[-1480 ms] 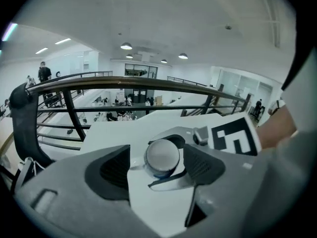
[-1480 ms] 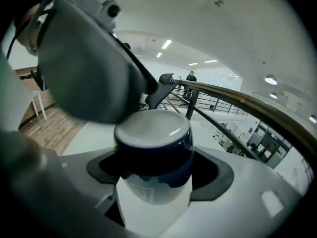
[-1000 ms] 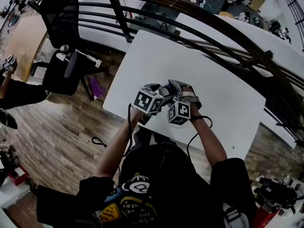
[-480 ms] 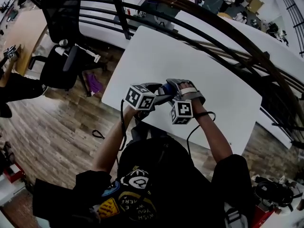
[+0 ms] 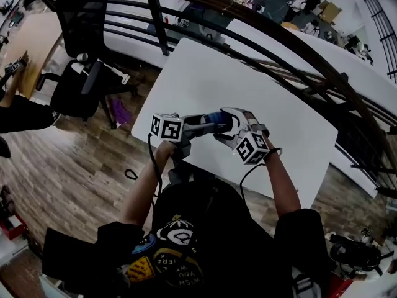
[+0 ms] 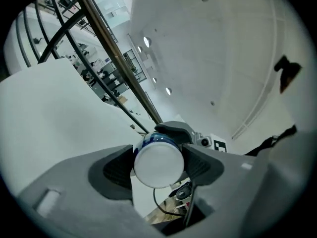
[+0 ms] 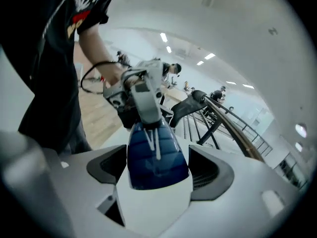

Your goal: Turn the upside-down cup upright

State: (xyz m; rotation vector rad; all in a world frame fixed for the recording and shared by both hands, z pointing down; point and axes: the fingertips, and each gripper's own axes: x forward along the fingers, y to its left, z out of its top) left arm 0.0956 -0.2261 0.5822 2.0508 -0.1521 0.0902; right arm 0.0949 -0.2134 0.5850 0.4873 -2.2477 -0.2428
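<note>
The blue cup [image 5: 218, 119] with a white base hangs on its side above the white table [image 5: 260, 85], between both grippers. My left gripper [image 5: 208, 126] reaches in from the left. In the left gripper view the cup's white base [image 6: 157, 162] faces the camera, with both pads against it. Its jaws have just been opening slightly, with the cup still between them. My right gripper [image 5: 231, 124] comes from the right and is shut on the cup's blue wall [image 7: 156, 157]. One left finger [image 7: 144, 100] lies on the cup's far end.
A black office chair [image 5: 80, 54] stands left of the table on the wood floor. A dark railing [image 5: 279, 39] curves past the table's far edge. A purple object [image 5: 121, 112] lies on the floor by the table's left corner.
The two marker cubes have drawn apart, the left one moving left and the right one moving right. The left gripper has rolled, and the cup now lies lengthwise between the grippers.
</note>
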